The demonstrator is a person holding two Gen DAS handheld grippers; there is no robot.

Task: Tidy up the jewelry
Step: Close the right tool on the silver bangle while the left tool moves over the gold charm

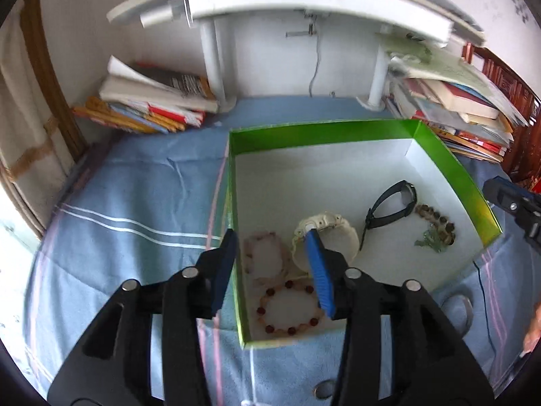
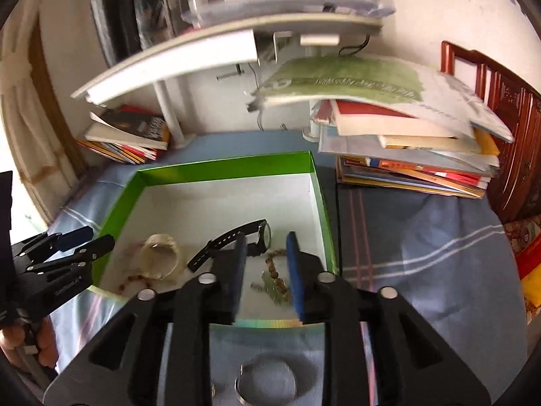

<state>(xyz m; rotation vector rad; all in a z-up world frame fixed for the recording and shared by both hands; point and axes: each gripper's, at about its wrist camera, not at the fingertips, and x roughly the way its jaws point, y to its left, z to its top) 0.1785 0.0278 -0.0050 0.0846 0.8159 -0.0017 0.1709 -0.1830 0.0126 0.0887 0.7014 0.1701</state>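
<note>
The blue striped cloth (image 2: 439,247) covers the table, and on it sits the green-walled box (image 1: 304,135), which already holds most of the jewelry. In the left wrist view a black watch (image 1: 392,206) lies at about two o'clock from the box's centre, a cream bangle (image 1: 341,237) near the middle, a red bead bracelet (image 1: 287,308) at seven o'clock, and a brown bead strand (image 1: 436,223) at four o'clock.

A silver bangle (image 2: 265,384) lies on the cloth outside the box's near wall, probably the next piece.

The left gripper (image 1: 270,260) straddles the box's left wall, jaws apart and empty. The right gripper (image 2: 265,264) hangs over the brown strand, jaws apart, nothing held.

Judged from this, the right gripper should draw back toward six o'clock, lower over the bangle's rim, and pinch one side squarely before lifting.
</note>
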